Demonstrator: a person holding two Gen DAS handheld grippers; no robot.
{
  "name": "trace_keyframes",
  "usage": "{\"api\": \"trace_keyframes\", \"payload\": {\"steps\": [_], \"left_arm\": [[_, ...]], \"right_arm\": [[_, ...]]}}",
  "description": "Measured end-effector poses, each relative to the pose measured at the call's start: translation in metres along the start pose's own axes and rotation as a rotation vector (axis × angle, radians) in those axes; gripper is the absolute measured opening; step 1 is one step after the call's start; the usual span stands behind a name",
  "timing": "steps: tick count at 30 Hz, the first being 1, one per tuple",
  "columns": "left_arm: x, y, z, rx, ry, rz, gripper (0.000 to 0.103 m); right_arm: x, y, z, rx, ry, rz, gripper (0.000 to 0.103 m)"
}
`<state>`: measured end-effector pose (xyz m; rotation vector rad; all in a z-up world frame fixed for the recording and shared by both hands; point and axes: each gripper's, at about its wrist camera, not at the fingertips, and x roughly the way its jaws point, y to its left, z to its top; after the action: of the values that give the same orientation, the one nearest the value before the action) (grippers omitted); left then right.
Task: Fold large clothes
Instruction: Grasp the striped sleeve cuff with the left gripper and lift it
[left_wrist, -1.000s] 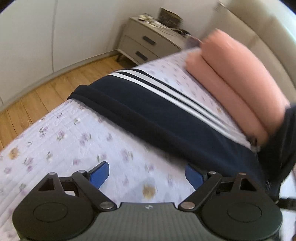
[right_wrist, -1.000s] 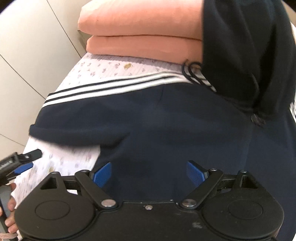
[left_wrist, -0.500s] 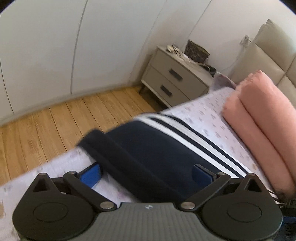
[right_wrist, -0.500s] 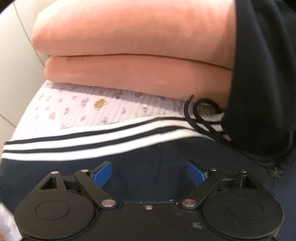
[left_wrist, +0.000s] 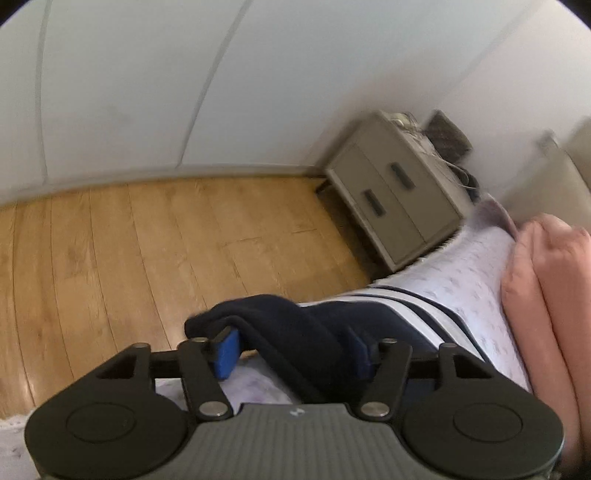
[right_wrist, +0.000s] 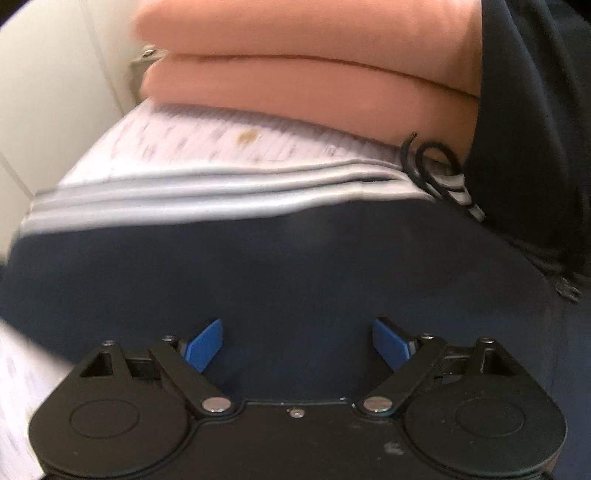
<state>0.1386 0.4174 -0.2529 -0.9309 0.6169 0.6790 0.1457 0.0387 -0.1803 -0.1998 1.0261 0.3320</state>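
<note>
A dark navy garment (right_wrist: 295, 266) with white stripes (right_wrist: 207, 199) along one edge lies spread on the bed. A black drawstring (right_wrist: 428, 162) curls at its far end, and one corner (left_wrist: 258, 314) bunches up at the bed's edge.

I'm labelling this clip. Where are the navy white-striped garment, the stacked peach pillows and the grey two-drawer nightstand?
navy white-striped garment (right_wrist: 295, 266): right wrist view, dark body panel.
stacked peach pillows (right_wrist: 306, 85): right wrist view, lower pillow's front.
grey two-drawer nightstand (left_wrist: 395, 192): left wrist view, drawer front.

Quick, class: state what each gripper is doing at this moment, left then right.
Left gripper: partly closed around the bunched edge of the navy garment; firm grip cannot be told.
Right gripper: open, fingers apart over the navy garment, holding nothing.
</note>
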Motion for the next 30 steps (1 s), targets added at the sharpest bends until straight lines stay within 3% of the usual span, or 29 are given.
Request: {"api": "trace_keyframes", "payload": {"steps": [1,4,7,13,16,19,22,25,28,30], "left_arm": [[0.001,0.006,0.002,-0.027,-0.014,-0.046,0.007],[-0.012,-0.001,0.005,0.021,-0.098,-0.075,0.007],[-0.038,-0.022,0.01,0.059,-0.215,-0.155,0.007],[-0.087,-0.083,0.018,0.147,-0.351,-0.324,0.007],[-0.112,-0.122,0.018,0.208,-0.411,-0.416,0.007],[-0.152,-0.176,0.009,0.29,-0.457,-0.56,0.007],[-0.194,-0.238,-0.024,0.453,-0.483,-0.676,0.007],[-0.223,-0.293,-0.076,0.574,-0.441,-0.834,0.007],[-0.236,-0.341,-0.148,0.689,-0.347,-0.951,0.007],[-0.23,-0.37,-0.209,0.78,-0.207,-0.988,0.009]], "right_arm": [[-0.008,0.003,-0.01,-0.011,-0.036,-0.011,0.103],[-0.02,0.002,-0.032,0.006,-0.054,-0.011,0.103],[-0.021,-0.005,-0.04,0.041,-0.067,0.01,0.103],[-0.029,-0.006,-0.027,0.062,-0.085,0.064,0.103],[-0.043,-0.032,-0.023,0.153,-0.064,0.152,0.103],[-0.079,-0.076,-0.033,0.222,-0.072,0.198,0.103],[-0.118,-0.12,-0.052,0.23,-0.095,0.172,0.103],[-0.155,-0.17,-0.078,0.293,-0.133,0.146,0.103],[-0.182,-0.212,-0.109,0.358,-0.176,0.11,0.103],[-0.194,-0.237,-0.133,0.407,-0.194,0.081,0.103]]}}
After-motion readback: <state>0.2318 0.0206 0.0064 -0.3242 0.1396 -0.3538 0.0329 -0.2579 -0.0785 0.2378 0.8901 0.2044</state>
